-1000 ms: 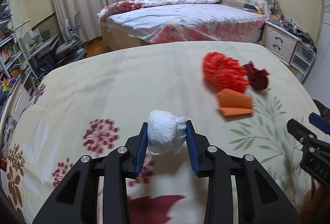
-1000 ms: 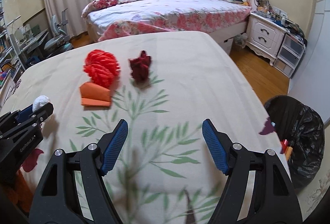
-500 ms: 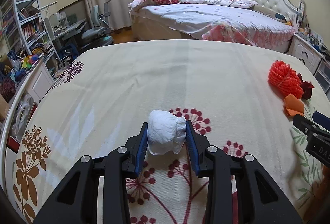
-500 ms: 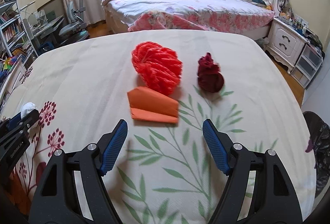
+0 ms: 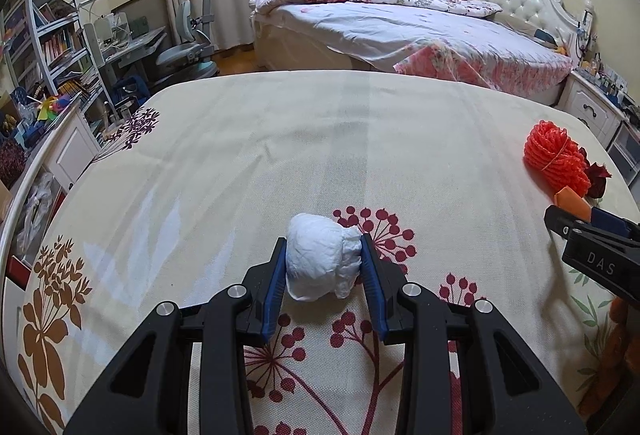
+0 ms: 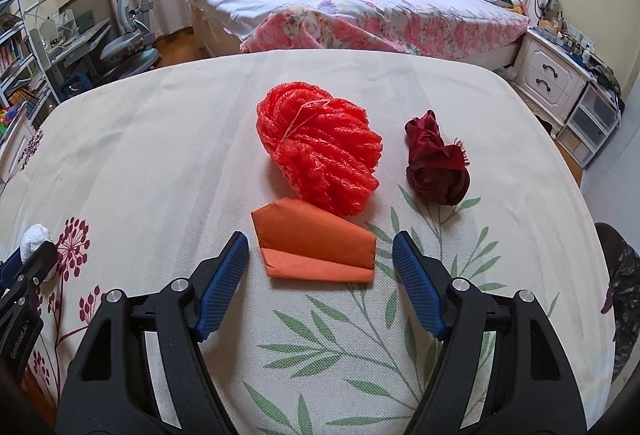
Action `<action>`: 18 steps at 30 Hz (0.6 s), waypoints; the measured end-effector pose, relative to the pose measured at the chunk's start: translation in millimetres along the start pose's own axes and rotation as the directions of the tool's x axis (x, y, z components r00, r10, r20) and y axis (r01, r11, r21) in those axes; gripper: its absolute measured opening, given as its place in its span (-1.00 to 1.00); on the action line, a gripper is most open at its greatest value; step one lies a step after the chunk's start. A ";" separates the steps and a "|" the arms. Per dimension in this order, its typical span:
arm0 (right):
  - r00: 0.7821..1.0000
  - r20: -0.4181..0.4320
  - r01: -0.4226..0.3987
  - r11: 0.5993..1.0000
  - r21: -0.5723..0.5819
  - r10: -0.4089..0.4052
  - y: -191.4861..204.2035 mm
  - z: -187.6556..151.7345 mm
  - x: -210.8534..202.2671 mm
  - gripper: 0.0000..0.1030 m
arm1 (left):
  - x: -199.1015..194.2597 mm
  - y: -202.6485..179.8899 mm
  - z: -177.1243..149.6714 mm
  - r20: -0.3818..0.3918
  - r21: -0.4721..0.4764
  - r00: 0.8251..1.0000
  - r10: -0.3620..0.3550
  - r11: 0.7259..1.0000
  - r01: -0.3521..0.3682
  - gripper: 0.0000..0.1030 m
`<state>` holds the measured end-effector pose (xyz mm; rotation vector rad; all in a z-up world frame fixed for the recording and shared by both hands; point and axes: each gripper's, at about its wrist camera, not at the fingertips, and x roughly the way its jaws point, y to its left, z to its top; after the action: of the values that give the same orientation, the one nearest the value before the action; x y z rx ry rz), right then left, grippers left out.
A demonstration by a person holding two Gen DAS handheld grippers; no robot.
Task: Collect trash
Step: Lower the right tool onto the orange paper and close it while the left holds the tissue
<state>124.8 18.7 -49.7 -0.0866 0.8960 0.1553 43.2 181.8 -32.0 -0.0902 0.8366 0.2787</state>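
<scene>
My left gripper (image 5: 323, 263) is shut on a crumpled white paper ball (image 5: 320, 261), held just above the flowered cloth; the ball also shows at the left of the right wrist view (image 6: 36, 237). My right gripper (image 6: 320, 255) is open, its fingers on either side of the near end of a folded orange paper (image 6: 316, 247) lying on the cloth. Behind it lie a red net bundle (image 6: 320, 151) and a dark red crumpled cloth (image 6: 436, 163). The net bundle shows at the right of the left wrist view (image 5: 556, 155).
The table with the cream flowered cloth (image 6: 160, 155) fills both views. A black trash bag (image 6: 622, 283) stands off its right edge. A bed (image 6: 360, 7) and a white nightstand (image 6: 552, 75) lie beyond; a desk, chair and shelves (image 5: 60, 47) stand at the left.
Both grippers have swung left across the table. The right gripper has closed in on the orange paper, and the trash bag has slid to the right edge. The left still holds the white ball.
</scene>
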 end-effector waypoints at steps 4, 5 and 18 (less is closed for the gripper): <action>1.000 0.006 0.003 1.000 -0.005 -0.003 0.1 -1.4 -2.4 0.13 | 0.0 0.6 0.1 0.001 -0.001 1.000 -0.001 1.000 0.001 -0.30; 1.000 0.008 0.002 1.000 -0.008 -0.002 0.4 -1.6 -2.9 0.06 | 0.0 0.7 0.2 0.001 -0.001 1.000 -0.001 1.000 0.001 -0.30; 1.000 0.025 -0.011 1.000 -0.017 0.011 -8.0 -15.8 -17.6 0.05 | -4.5 -1.0 -0.8 0.008 -0.002 1.000 -0.011 1.000 0.011 -0.30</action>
<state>103.2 6.9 -45.8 -0.0954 0.8706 0.1739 40.1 179.7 -29.3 -0.0952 0.8276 0.2688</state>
